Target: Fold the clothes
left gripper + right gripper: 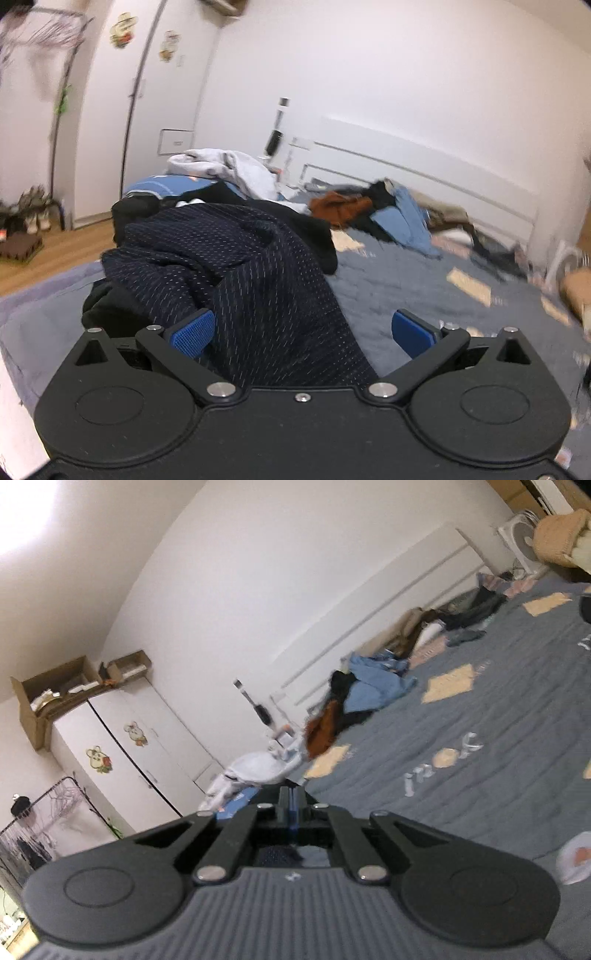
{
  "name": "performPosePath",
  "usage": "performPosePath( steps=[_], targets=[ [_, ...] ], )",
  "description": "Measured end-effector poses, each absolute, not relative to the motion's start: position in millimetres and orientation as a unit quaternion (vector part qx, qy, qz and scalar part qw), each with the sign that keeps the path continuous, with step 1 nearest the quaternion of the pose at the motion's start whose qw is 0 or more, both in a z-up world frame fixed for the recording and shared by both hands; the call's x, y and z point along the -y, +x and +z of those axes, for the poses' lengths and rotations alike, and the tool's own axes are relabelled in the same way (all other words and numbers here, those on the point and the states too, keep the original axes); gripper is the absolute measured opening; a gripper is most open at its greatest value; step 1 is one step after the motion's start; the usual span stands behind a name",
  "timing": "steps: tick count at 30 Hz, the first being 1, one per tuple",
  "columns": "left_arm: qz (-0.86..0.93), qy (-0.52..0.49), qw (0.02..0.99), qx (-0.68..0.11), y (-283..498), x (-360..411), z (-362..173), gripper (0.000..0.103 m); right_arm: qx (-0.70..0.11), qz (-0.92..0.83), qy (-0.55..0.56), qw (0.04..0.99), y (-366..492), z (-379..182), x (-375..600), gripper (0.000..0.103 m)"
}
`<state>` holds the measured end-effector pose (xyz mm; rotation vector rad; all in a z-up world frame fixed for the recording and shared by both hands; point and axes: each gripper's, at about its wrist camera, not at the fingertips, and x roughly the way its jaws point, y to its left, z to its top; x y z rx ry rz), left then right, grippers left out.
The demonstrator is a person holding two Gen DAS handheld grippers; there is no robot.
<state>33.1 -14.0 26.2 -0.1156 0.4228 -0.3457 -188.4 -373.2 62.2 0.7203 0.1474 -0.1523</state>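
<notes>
A crumpled navy garment with fine white dotted stripes (240, 266) lies heaped on the grey-blue bed cover (406, 288). My left gripper (303, 325) is open, its blue pads (194, 332) spread wide. A fold of the navy cloth runs between them without being pinched. In the right wrist view my right gripper (291, 805) is shut, pads pressed together. Dark dotted navy cloth (275, 854) shows just beneath the fingers and around the tips, so it appears shut on that garment. How much cloth it holds is hidden.
Black clothes lie under the navy one. A white-grey garment (229, 166) and a pile of rust, black and light-blue clothes (369, 210) lie near the headboard. A wardrobe (122, 753), clothes rack (55, 37), shoes (33, 210) and fan (521, 542) border the bed.
</notes>
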Motion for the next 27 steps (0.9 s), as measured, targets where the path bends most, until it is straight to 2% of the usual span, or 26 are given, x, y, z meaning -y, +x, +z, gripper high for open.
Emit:
performPosePath(
  steps=[7, 11, 14, 16, 18, 22, 27],
  targets=[
    [-0.185, 0.033, 0.954, -0.234, 36, 57, -5, 0.103, -0.168, -0.081, 0.313, 0.931, -171, 1, 395, 0.004],
    [-0.164, 0.07, 0.944, -0.277, 56, 72, -29, 0.103, -0.201, -0.057, 0.305, 0.929, -150, -26, 392, 0.006],
    [-0.145, 0.075, 0.935, -0.315, 73, 73, -48, 0.103, -0.208, -0.037, 0.294, 0.932, -145, -34, 384, 0.019],
    [-0.133, 0.064, 0.928, -0.343, 81, 68, -58, 0.103, -0.203, -0.028, 0.29, 0.935, -145, -36, 380, 0.039],
    [-0.123, 0.051, 0.92, -0.369, 90, 64, -69, 0.103, -0.195, -0.027, 0.284, 0.938, -151, -34, 376, 0.049],
    [-0.114, -0.002, 0.905, -0.409, 101, 52, -87, 0.103, -0.18, -0.035, 0.276, 0.944, -154, -31, 371, 0.058],
    [-0.103, -0.069, 0.881, -0.456, 114, 37, -109, 0.103, -0.18, -0.022, 0.272, 0.945, -152, -36, 365, 0.062]
  ],
)
